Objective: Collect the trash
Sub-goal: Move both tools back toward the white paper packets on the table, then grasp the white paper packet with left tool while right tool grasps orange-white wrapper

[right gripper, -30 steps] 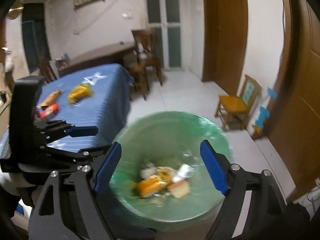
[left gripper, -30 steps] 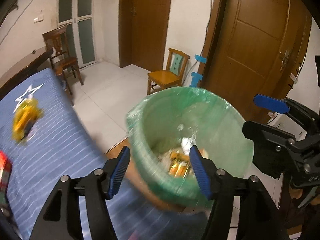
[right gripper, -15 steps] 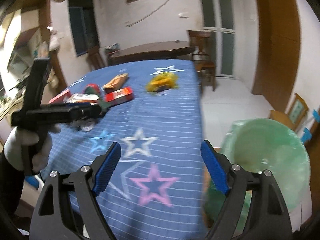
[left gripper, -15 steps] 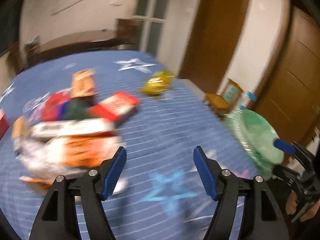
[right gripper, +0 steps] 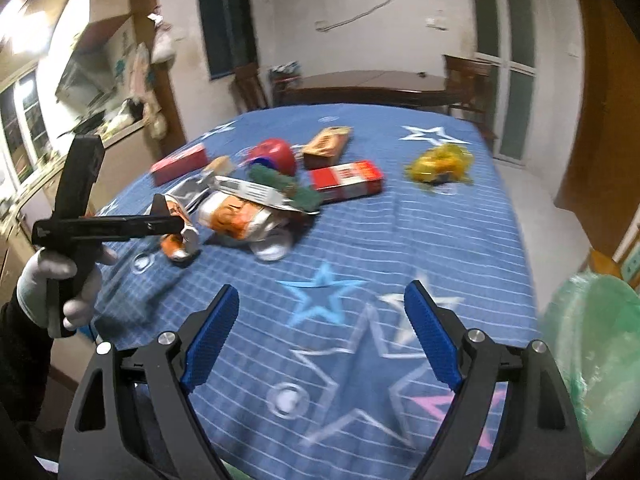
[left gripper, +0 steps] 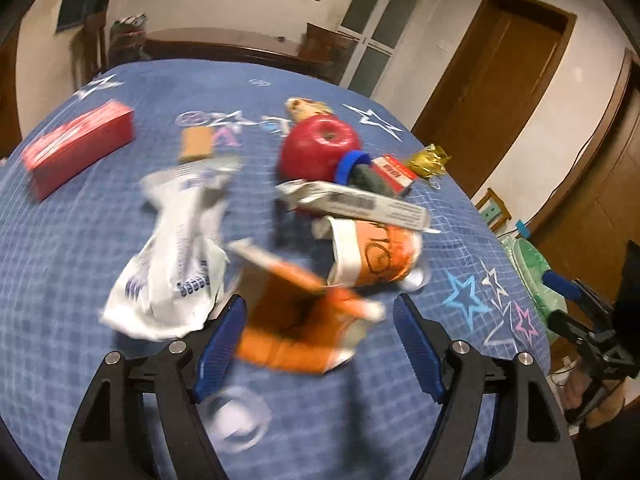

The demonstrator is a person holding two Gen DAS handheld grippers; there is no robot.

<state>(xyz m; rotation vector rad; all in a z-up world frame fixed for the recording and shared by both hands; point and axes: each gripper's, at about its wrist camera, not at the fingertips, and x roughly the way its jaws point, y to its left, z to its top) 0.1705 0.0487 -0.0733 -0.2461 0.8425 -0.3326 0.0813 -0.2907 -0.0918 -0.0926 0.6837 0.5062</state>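
My left gripper (left gripper: 318, 320) hangs over a heap of trash on the blue star cloth (left gripper: 400, 420). Its jaws are opening. A crushed orange carton (left gripper: 296, 320) shows between the pads, and they do not press on it. A crumpled white bag (left gripper: 176, 256) lies to its left, an orange paper cup (left gripper: 376, 252) and a flat white box (left gripper: 356, 200) behind. My right gripper (right gripper: 322, 320) is over bare cloth near the table's corner, jaws opening with nothing between them. The green-lined bin (right gripper: 596, 360) stands off the table's right edge.
A red box (left gripper: 76, 148), a red round thing (left gripper: 316, 148), a red-and-white pack (right gripper: 346, 180), a brown packet (right gripper: 326, 146) and a yellow wrapper (right gripper: 440, 164) lie farther back. A clear lid (left gripper: 240, 416) lies near the front. A white-gloved hand (right gripper: 60, 280) holds the left gripper.
Both grippers swung away from above the bin to over the table. The left one moved farther, up to the trash heap, and its jaws stand wider.
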